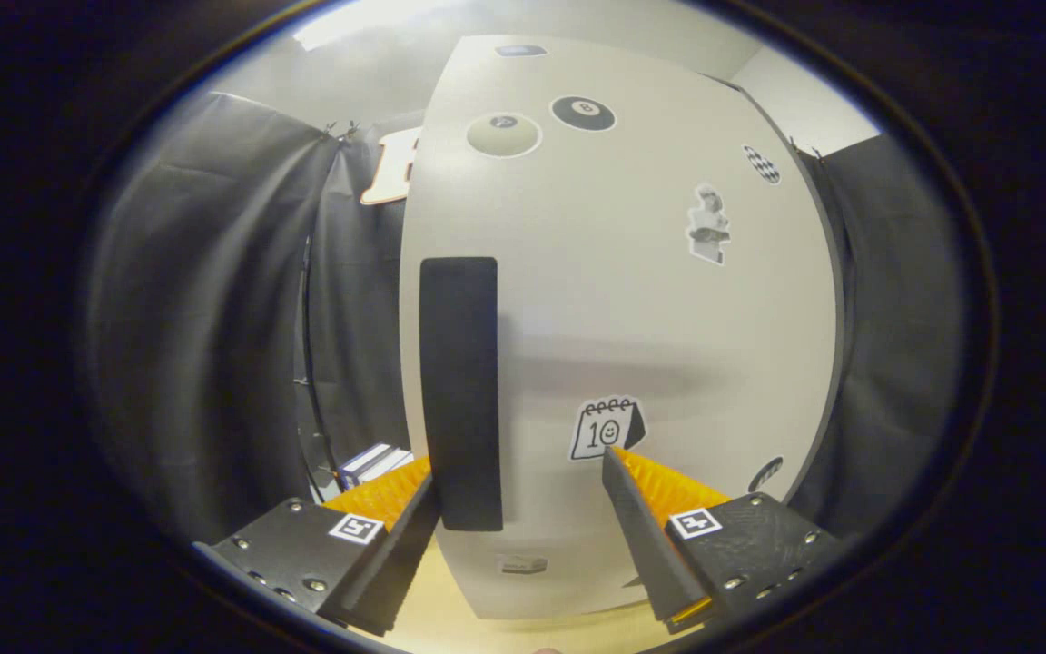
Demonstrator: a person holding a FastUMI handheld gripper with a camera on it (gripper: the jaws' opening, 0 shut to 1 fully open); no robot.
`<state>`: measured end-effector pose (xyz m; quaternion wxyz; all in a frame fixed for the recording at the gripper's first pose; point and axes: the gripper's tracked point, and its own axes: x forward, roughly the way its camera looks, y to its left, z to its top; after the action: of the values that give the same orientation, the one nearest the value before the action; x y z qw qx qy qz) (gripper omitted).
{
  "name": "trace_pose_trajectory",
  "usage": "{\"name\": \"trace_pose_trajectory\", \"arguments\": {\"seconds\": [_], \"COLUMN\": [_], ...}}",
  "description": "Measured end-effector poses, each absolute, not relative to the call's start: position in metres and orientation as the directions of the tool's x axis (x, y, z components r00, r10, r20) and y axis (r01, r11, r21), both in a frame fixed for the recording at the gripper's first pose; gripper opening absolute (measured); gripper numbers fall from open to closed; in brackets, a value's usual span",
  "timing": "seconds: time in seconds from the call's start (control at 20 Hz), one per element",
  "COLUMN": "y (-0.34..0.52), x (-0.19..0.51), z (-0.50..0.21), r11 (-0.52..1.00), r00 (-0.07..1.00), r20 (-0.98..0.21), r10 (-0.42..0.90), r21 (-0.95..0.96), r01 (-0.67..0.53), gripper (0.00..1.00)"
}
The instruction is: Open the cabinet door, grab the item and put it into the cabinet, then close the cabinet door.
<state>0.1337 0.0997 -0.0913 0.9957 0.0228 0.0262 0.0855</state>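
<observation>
The white cabinet door (650,318), dotted with stickers, stands close in front of me. Its tall black handle (459,391) runs upright along the door's left side. My gripper (518,465) is open, and the handle's lower end sits between the fingers, close against the left one. The right finger lies over the door face just under a calendar sticker (606,429). Neither finger presses on the handle. A small white and blue box (373,463) lies left of the cabinet, beyond the left finger. I cannot tell whether the door is fully closed.
Black cloth (205,318) hangs on the left and right of the cabinet. A pale wooden tabletop (450,627) lies under the cabinet's lower edge, between the fingers.
</observation>
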Motion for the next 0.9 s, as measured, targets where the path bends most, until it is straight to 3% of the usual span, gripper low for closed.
{"name": "trace_pose_trajectory", "arguments": {"seconds": [0.55, 0.9], "y": [0.110, 0.106], "x": [0.180, 0.160], "z": [-0.094, -0.076], "r11": [0.997, 0.994], "r00": [0.998, 0.998], "r20": [-0.021, 0.001], "r10": [0.062, 0.070], "r21": [0.048, 0.086], "r01": [-0.061, -0.069], "gripper": [0.99, 0.99]}}
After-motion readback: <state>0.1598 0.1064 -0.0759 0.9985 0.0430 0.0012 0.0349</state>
